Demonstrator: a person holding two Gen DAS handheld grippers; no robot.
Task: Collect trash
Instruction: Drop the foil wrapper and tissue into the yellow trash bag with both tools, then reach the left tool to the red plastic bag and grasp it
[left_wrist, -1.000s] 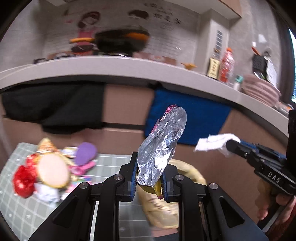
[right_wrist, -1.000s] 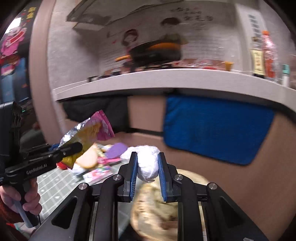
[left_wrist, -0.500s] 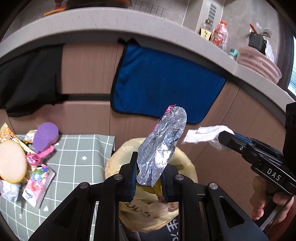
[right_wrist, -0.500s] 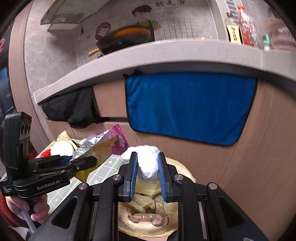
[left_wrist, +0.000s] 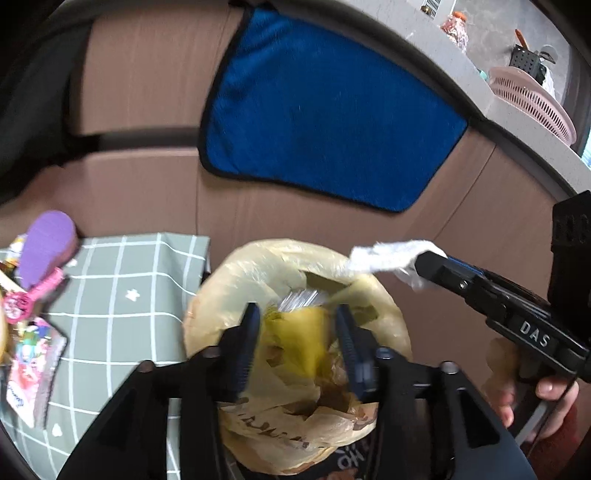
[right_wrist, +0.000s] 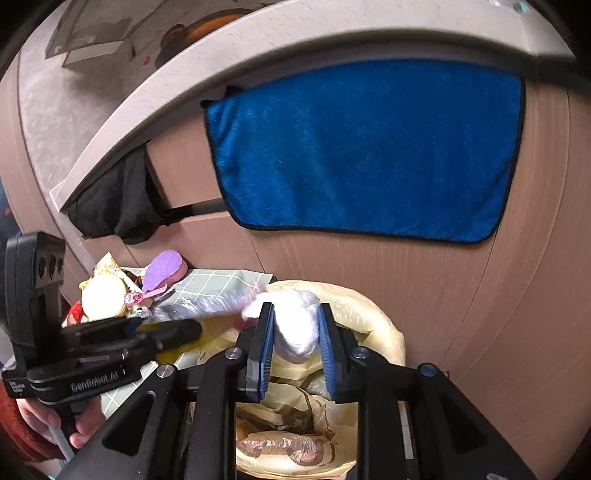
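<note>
A bin lined with a yellow bag (left_wrist: 229, 280) (right_wrist: 365, 306) stands beside the table. My left gripper (left_wrist: 295, 343) is open above the bin's mouth; the foil snack wrapper (left_wrist: 295, 332) is blurred between its spread fingers, dropping into the bag. My right gripper (right_wrist: 295, 339) is shut on a white crumpled tissue (right_wrist: 297, 328) over the bin; the tissue also shows in the left wrist view (left_wrist: 384, 256). The left gripper shows at the left of the right wrist view (right_wrist: 173, 332).
A table with a green checked cloth (left_wrist: 129, 280) holds more trash: a purple sponge (left_wrist: 44, 251), a pink wrapper (left_wrist: 29, 365), a round yellow item (right_wrist: 103, 295). A blue towel (left_wrist: 325, 122) hangs on the brown cabinet behind. A counter with a pink basket (left_wrist: 532, 99) runs above.
Both grippers tilted down and moved over the bin. My left gripper opened and let go of the foil wrapper, which is falling into the bag. My right gripper still holds the tissue.
</note>
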